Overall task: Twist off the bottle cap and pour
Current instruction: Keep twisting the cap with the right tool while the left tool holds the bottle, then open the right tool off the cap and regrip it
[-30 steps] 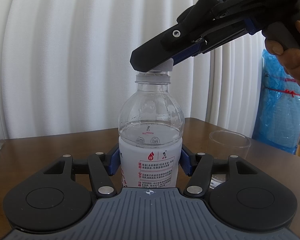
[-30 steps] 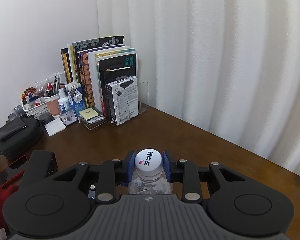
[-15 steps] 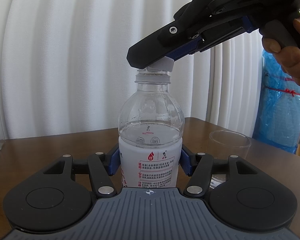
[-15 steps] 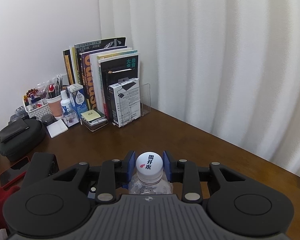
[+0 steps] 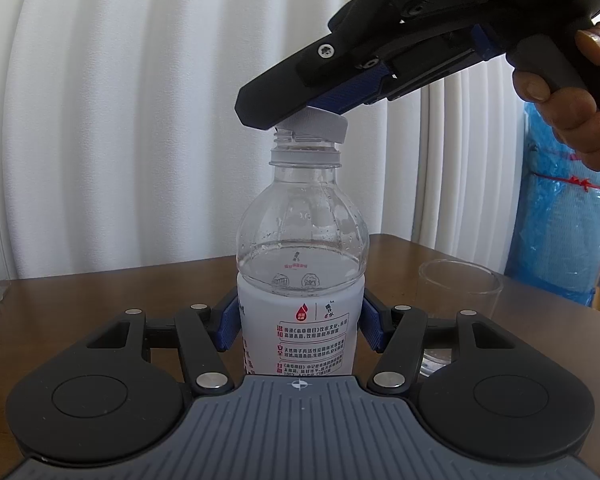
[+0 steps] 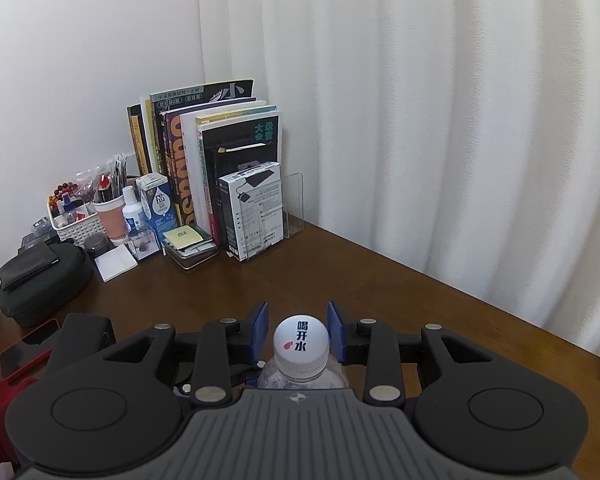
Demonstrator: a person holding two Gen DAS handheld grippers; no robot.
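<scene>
The worktop (image 5: 148,292) carries the water bottle (image 5: 302,276) upright, and the left tongs (image 5: 300,330) are closed on its labelled body with a blue pad pressed to each side, a low grip that I judge is there to stop the bottle turning or tipping while the top is worked. Just beside it to the right stands a clear cup (image 5: 460,280), near enough to serve as the pouring target. Smallest, the white cap (image 6: 301,340) sits tilted and lifted on the neck threads, apparently loosened; the right tongs (image 6: 298,334) bracket it, the left pad showing a slight gap, so whether they grip it I cannot tell.
</scene>
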